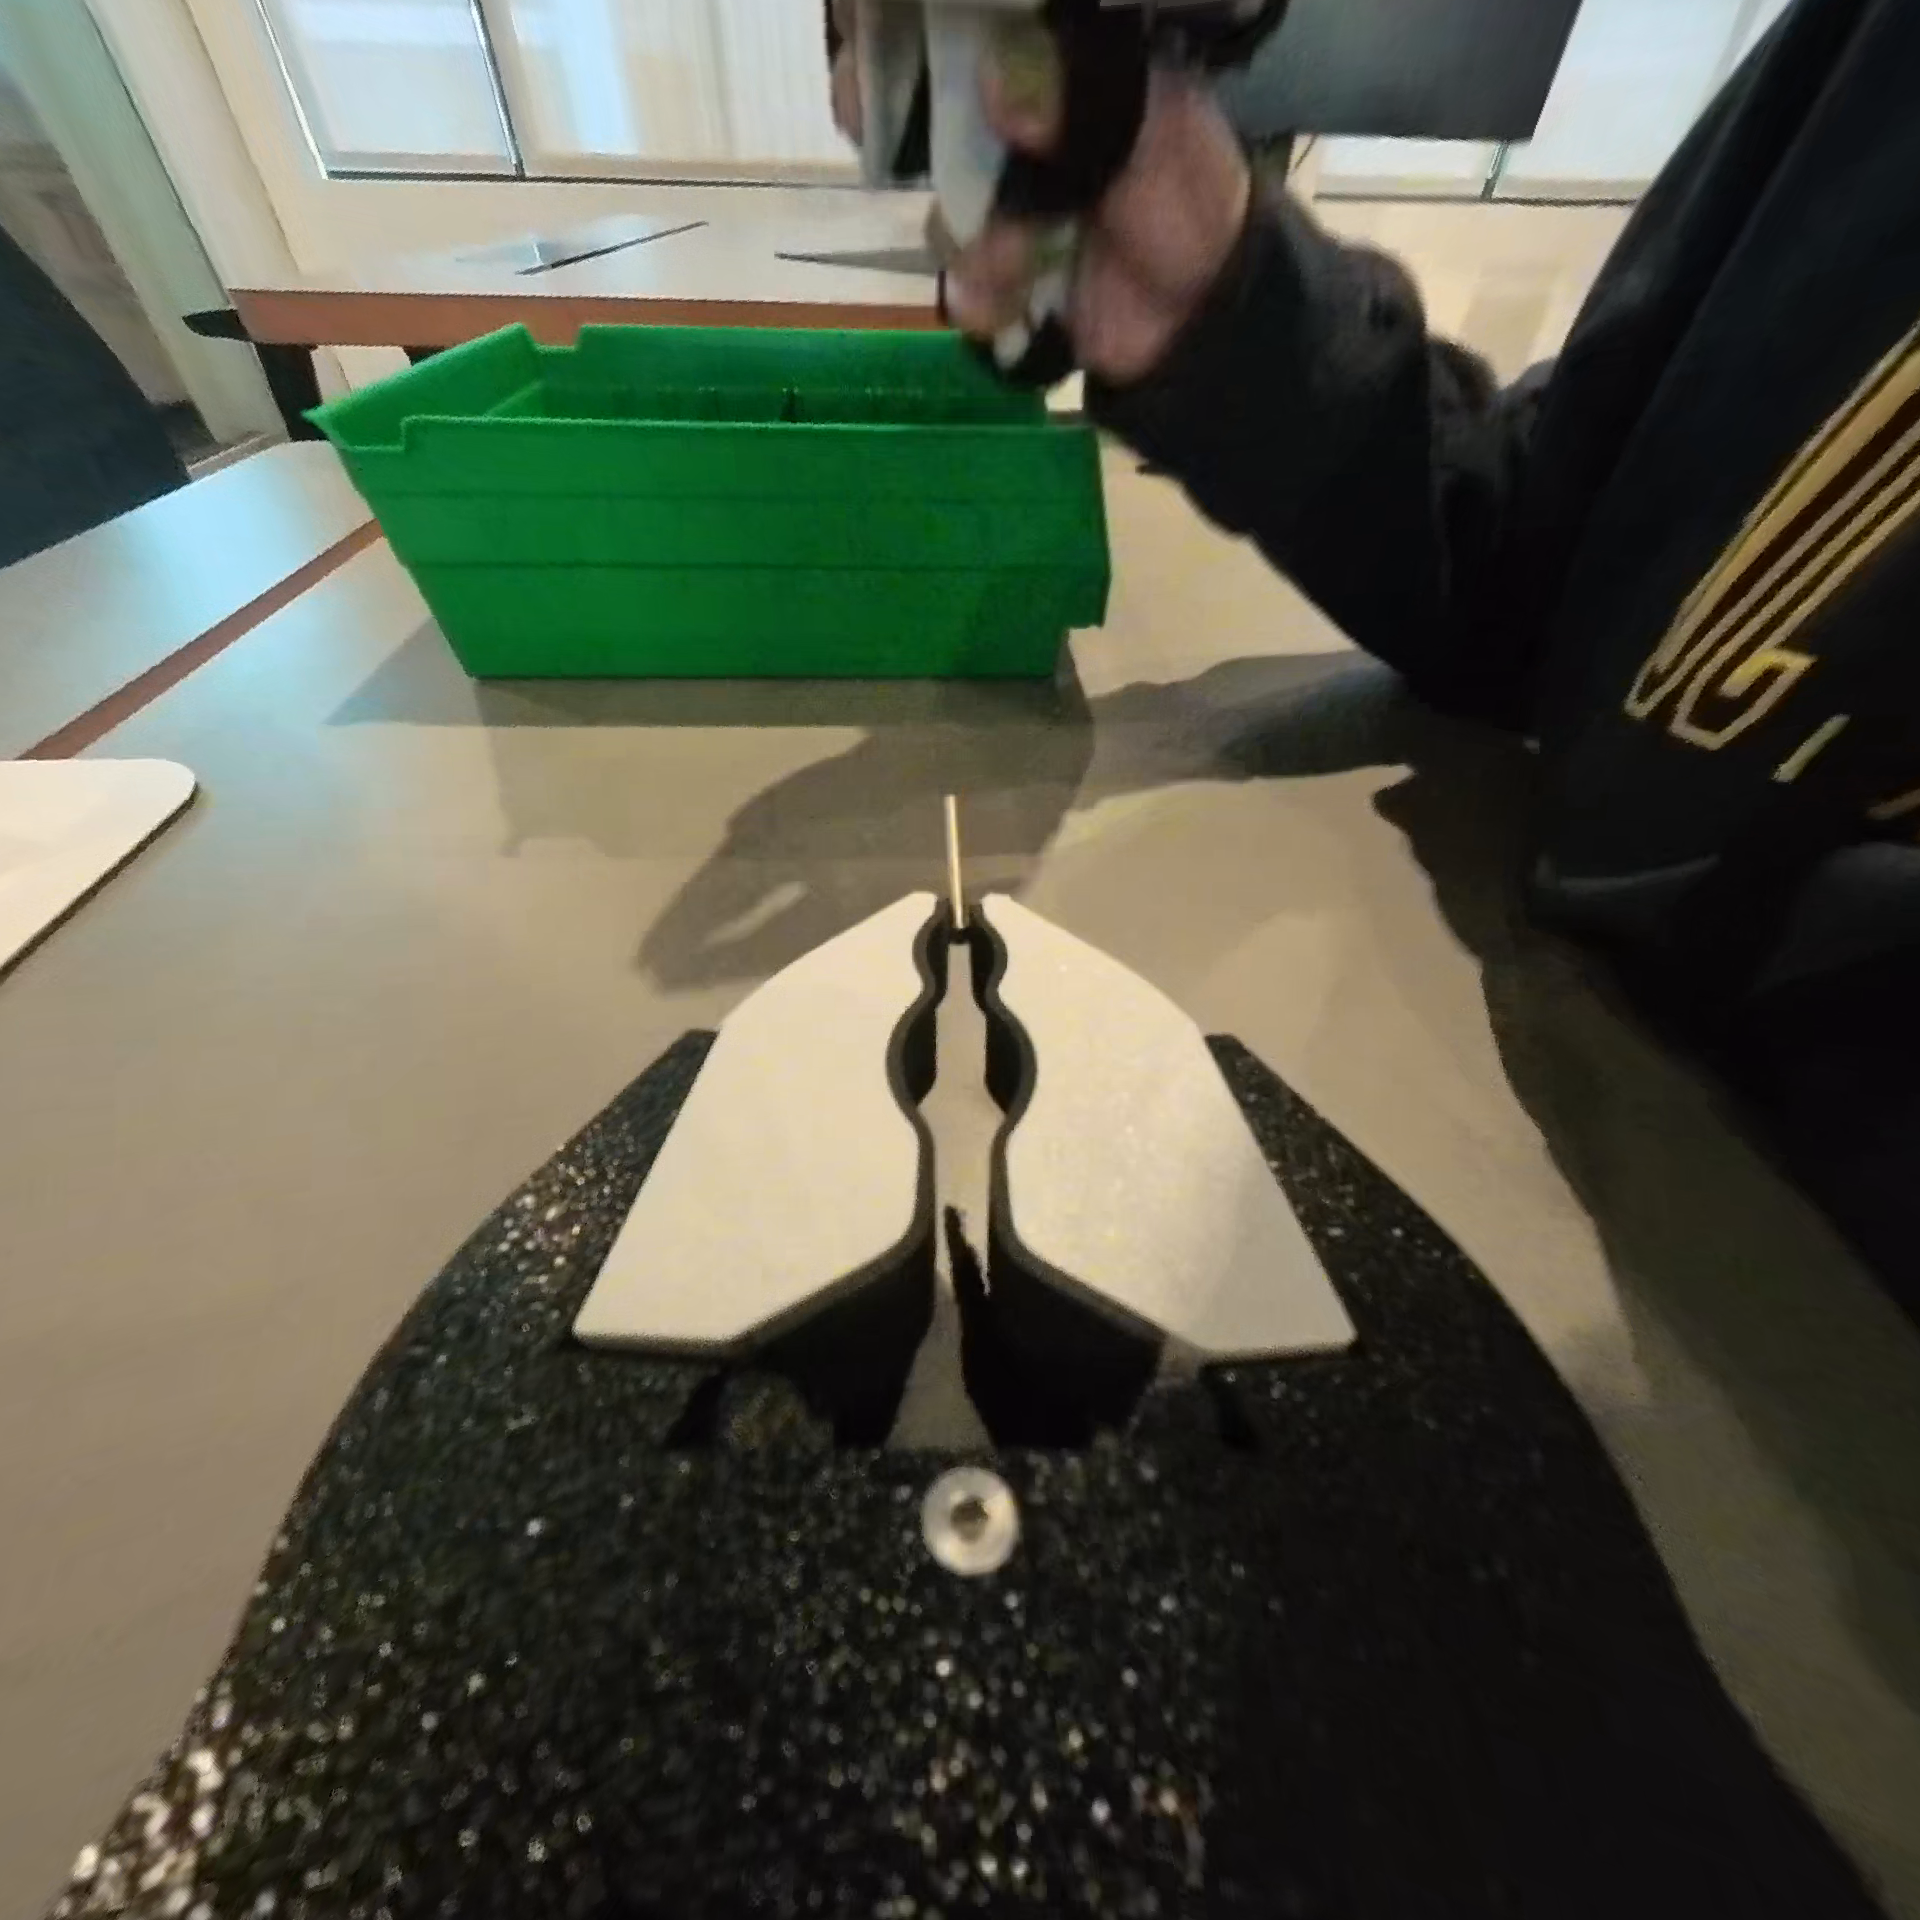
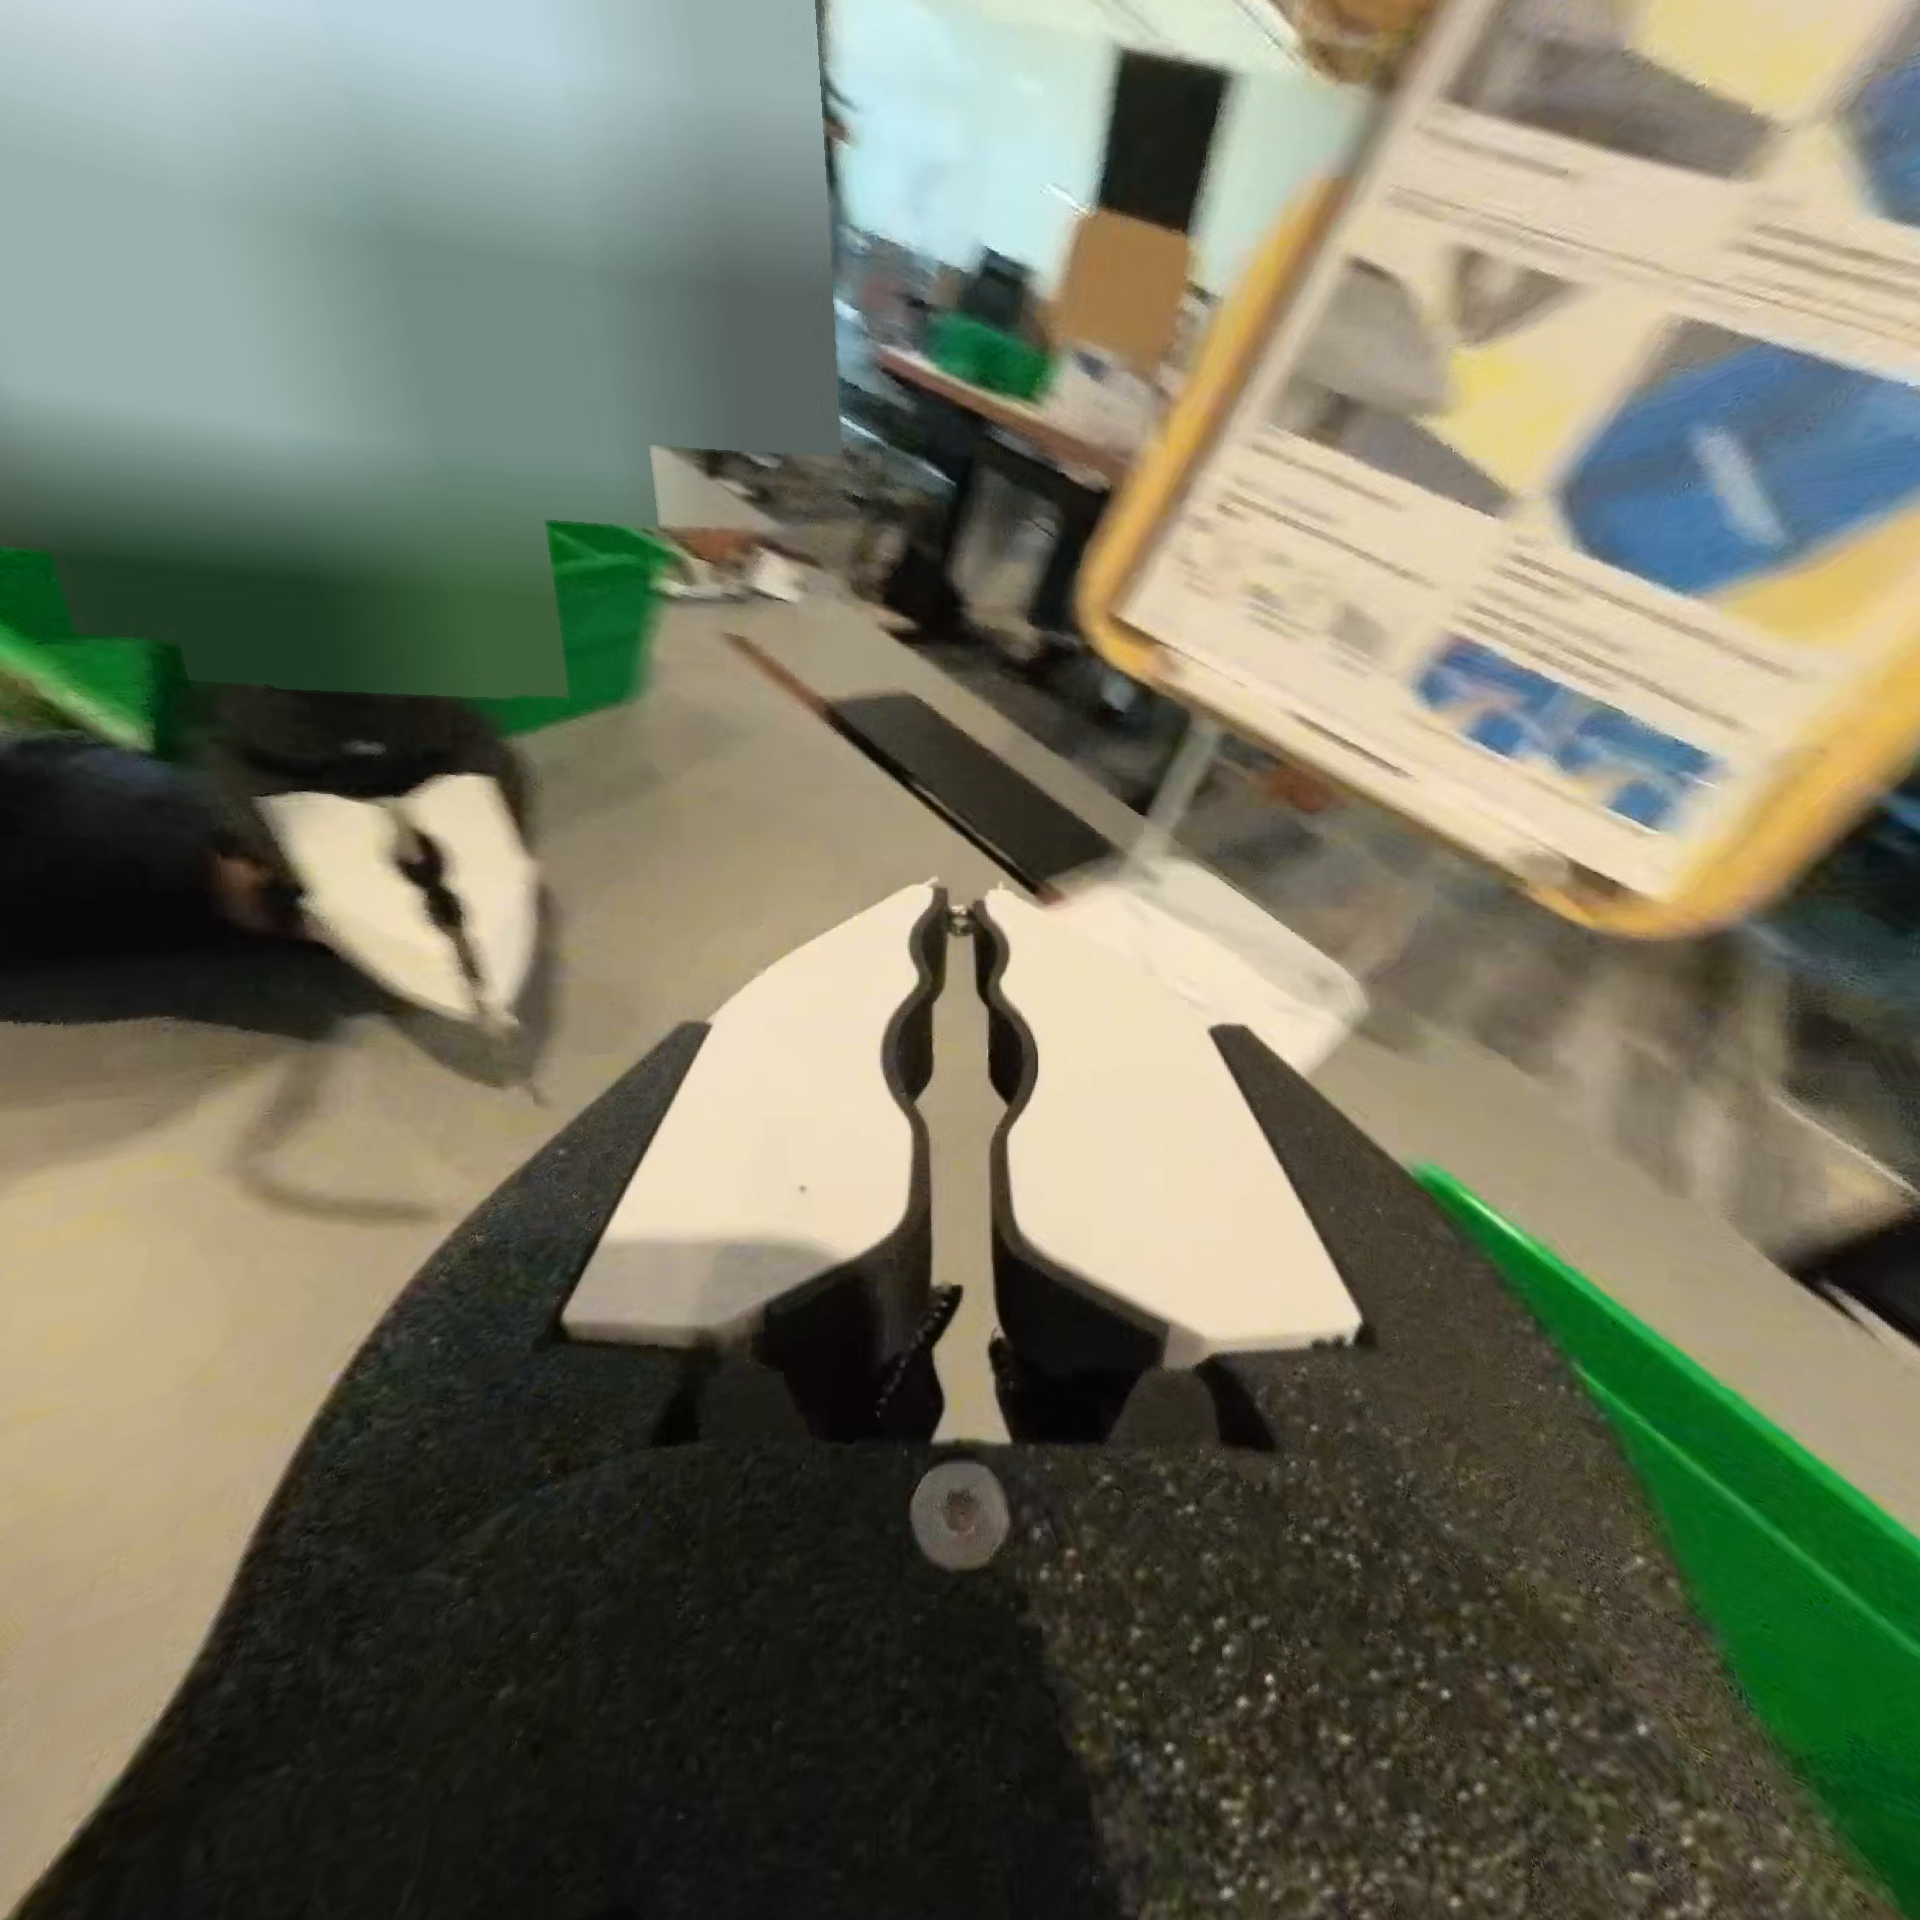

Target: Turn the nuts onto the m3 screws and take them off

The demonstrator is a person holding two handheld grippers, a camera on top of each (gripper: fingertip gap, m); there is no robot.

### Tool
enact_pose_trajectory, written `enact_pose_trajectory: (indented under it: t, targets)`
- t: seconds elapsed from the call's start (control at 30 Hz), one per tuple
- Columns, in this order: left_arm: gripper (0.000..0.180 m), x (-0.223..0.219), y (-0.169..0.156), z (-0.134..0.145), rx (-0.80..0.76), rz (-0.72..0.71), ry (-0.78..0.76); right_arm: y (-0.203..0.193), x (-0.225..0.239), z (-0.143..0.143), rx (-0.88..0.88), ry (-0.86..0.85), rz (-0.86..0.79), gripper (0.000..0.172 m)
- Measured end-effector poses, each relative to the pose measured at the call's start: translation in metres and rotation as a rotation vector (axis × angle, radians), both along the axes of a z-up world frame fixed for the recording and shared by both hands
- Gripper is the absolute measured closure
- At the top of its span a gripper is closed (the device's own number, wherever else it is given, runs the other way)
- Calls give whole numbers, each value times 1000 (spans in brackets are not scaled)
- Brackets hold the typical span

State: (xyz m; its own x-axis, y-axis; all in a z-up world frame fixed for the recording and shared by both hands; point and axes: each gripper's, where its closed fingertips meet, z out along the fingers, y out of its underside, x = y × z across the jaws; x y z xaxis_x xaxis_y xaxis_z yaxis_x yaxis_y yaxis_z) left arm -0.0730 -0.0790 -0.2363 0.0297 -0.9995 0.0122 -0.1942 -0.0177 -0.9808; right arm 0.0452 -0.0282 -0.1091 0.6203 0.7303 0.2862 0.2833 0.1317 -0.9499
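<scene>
In the left wrist view my left gripper (image 1: 957, 914) is shut on a thin silver M3 screw (image 1: 951, 857). The screw's shaft sticks out forward past the fingertips, above the grey table (image 1: 416, 987). In the right wrist view my right gripper (image 2: 961, 914) is shut on a small silver nut (image 2: 959, 918) pinched at the very tips. The left gripper also shows in the right wrist view (image 2: 416, 894), lower left and blurred. The right gripper shows in the left wrist view (image 1: 987, 208), held high by a hand over the green bin.
A green plastic bin (image 1: 727, 540) stands on the table beyond the left gripper; a green bin edge (image 2: 1714, 1455) lies at the right. A white pad (image 1: 73, 842) lies at the left. A person's dark sleeve (image 1: 1507, 499) reaches in. A yellow-framed printed sheet (image 2: 1558, 468) stands at the right. About 20 centimetres separates my left fingertips from my right.
</scene>
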Motion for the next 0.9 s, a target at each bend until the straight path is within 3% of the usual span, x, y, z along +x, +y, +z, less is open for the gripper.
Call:
enact_pose_trajectory:
  t: [0.07, 0.13, 0.3, 0.43, 0.6, 0.77, 0.9]
  targets:
    - [177, 2, -3, -2, 18, -6, 14, 8, 48, 6, -46, -42, -153, 167]
    - [177, 4, -5, -3, 29, -11, 24, 15, 88, -5, -146, -107, -250, 167]
    - [177, 5, -5, -3, 57, 0, 33, -1, 154, -92, -540, -465, -292, 167]
    - [177, 6, -4, -1, 76, 13, 22, -17, 175, -148, -764, -703, -274, 167]
    - [177, 9, -9, -2, 85, -4, 29, -23, 179, -178, -886, -848, -233, 161]
    - [177, 10, -10, -3, 96, -8, 31, -21, 185, -175, -868, -831, -287, 151]
    - [177, 10, -10, -1, 99, -6, 23, -21, 167, -112, -726, -583, -351, 152]
